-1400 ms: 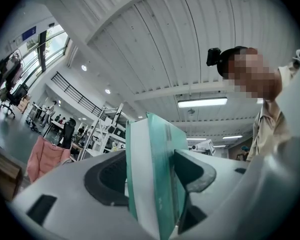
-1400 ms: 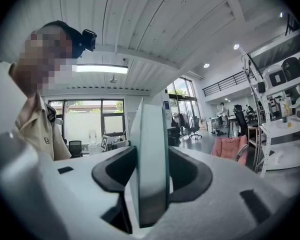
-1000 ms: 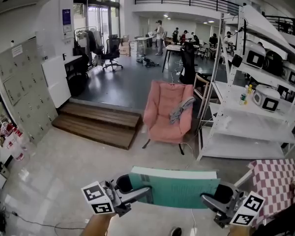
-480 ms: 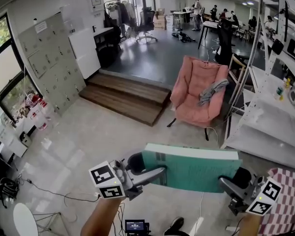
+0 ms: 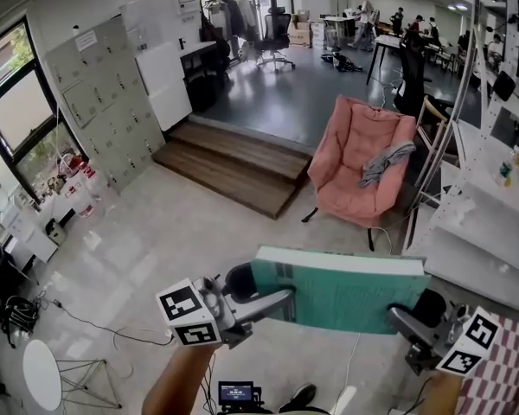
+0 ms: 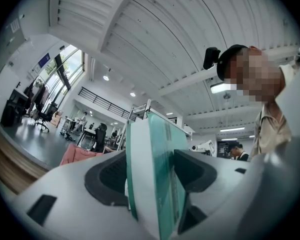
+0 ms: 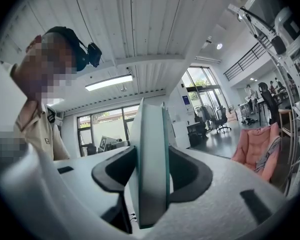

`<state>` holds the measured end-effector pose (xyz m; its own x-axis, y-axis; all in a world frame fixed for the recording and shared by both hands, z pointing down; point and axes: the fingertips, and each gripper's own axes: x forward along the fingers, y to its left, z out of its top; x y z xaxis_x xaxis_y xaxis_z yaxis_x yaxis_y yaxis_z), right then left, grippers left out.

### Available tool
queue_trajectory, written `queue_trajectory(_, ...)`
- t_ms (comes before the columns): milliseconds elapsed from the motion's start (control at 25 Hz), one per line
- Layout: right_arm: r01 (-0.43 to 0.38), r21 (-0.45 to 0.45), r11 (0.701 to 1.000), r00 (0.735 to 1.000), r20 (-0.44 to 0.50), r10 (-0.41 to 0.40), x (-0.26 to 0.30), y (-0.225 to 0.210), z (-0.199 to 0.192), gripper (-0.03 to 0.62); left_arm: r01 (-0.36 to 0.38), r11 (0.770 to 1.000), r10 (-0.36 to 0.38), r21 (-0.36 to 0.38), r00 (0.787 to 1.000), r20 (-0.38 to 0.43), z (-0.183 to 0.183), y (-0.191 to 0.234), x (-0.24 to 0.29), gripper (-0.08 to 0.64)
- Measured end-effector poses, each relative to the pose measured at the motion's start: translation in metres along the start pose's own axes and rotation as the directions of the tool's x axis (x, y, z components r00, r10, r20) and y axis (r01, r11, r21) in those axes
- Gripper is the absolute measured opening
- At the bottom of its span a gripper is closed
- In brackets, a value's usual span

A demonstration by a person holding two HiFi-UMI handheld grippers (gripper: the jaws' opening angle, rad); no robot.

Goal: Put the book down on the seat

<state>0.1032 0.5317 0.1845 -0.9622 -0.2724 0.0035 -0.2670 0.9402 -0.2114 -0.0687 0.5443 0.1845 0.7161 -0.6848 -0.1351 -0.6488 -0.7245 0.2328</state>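
A thick book (image 5: pixel 342 290) with a teal cover and white page edges hangs level in front of me, held at both ends. My left gripper (image 5: pixel 261 296) is shut on its left end, the book (image 6: pixel 152 176) squeezed between the dark pads. At the right end my right gripper (image 5: pixel 406 316) is shut on the book (image 7: pixel 151 169) too. The pink armchair (image 5: pixel 359 167) stands ahead on the pale floor, well beyond the book, with a grey cloth (image 5: pixel 382 162) draped over its seat and right arm. The chair (image 7: pixel 257 146) also shows in the right gripper view.
A wooden step (image 5: pixel 233 167) leads up to a dark floor behind the armchair. White metal shelving (image 5: pixel 484 197) stands at the right. Grey lockers (image 5: pixel 91 102) line the left wall. A cable (image 5: pixel 95 327) and a small white stool (image 5: pixel 43 374) lie on the floor at left. People stand far back.
The view has swung left and come closer to the armchair, which now sits up and to the right. Both grippers still hold the book the same way.
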Motion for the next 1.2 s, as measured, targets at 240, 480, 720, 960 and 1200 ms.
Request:
queue_trajectory(240, -0.005, -0.008, 1.000, 1.000, 0.026, 0.005, -0.024, -0.027, 0.007, 0.193, -0.005, 1.000, 0.005, 0.019, 1.000, -0.018, -0.002, -0.008, 0.035, 0.275)
queue_trajectory(480, 0.010, -0.006, 1.000, 0.999, 0.044, -0.010, -0.048, -0.048, 0.013, 0.193, 0.009, 1.000, -0.008, 0.021, 0.999, -0.041, -0.005, -0.015, 0.069, 0.275)
queue_trajectory(720, 0.049, 0.018, 0.999, 0.998, 0.046, -0.050, -0.050, -0.083, 0.004, 0.193, 0.042, 0.999, -0.041, 0.010, 0.998, -0.053, -0.016, 0.008, 0.100, 0.275)
queue_trajectory(960, 0.124, 0.015, 0.992, 0.991, 0.039, -0.124, -0.031, -0.125, 0.006, 0.193, 0.113, 0.993, -0.114, -0.016, 0.992, -0.048, -0.020, 0.057, 0.132, 0.275)
queue_trajectory(1200, 0.193, 0.025, 0.981, 0.980, 0.045, -0.194, 0.010, -0.171, 0.016, 0.195, 0.178, 0.984, -0.180, -0.026, 0.983, -0.048, -0.007, 0.123, 0.160, 0.275)
